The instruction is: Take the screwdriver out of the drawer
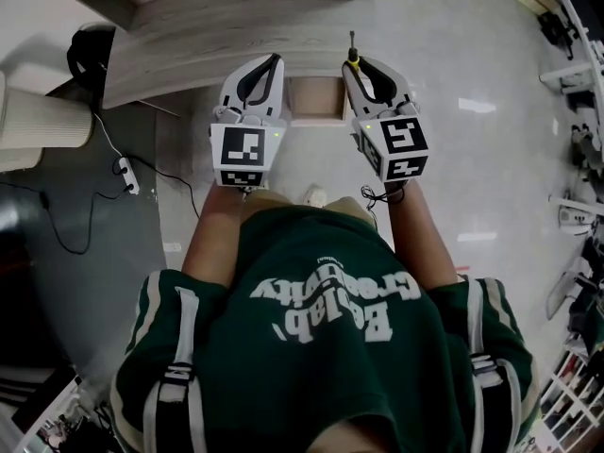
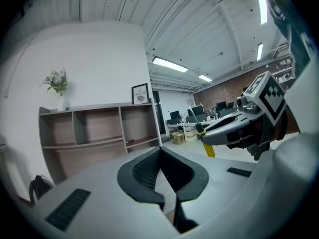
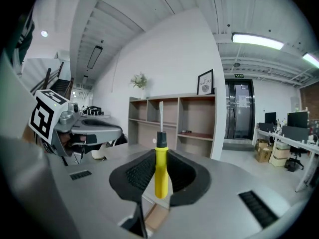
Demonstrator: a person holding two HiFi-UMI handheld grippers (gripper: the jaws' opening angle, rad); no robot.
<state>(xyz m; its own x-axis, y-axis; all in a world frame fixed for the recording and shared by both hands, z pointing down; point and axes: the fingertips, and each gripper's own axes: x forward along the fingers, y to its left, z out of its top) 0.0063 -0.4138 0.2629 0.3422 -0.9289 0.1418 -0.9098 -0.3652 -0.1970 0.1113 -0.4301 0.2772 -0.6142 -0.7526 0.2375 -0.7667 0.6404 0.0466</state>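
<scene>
A screwdriver (image 3: pixel 161 172) with a yellow handle and a black collar stands upright between the pads of my right gripper (image 3: pixel 160 154), its metal blade pointing up. In the head view the right gripper (image 1: pixel 364 66) is held high over the grey wooden table (image 1: pixel 179 59), with the screwdriver (image 1: pixel 353 58) sticking out at its tip. The left gripper view shows the yellow handle (image 2: pixel 209 149) from the side. My left gripper (image 1: pixel 272 64) hangs level beside the right one; its jaws (image 2: pixel 160 150) meet at the tips with nothing between them. Below and between the grippers, the brown drawer (image 1: pixel 317 98) stands pulled out.
An open shelf unit (image 2: pixel 99 128) stands against the white wall ahead, with a vase of flowers (image 2: pixel 57 83) and a framed print (image 2: pixel 140 93) on top. A black cable and a power strip (image 1: pixel 124 174) lie on the floor at the left. Office desks (image 3: pixel 294 141) stand at the right.
</scene>
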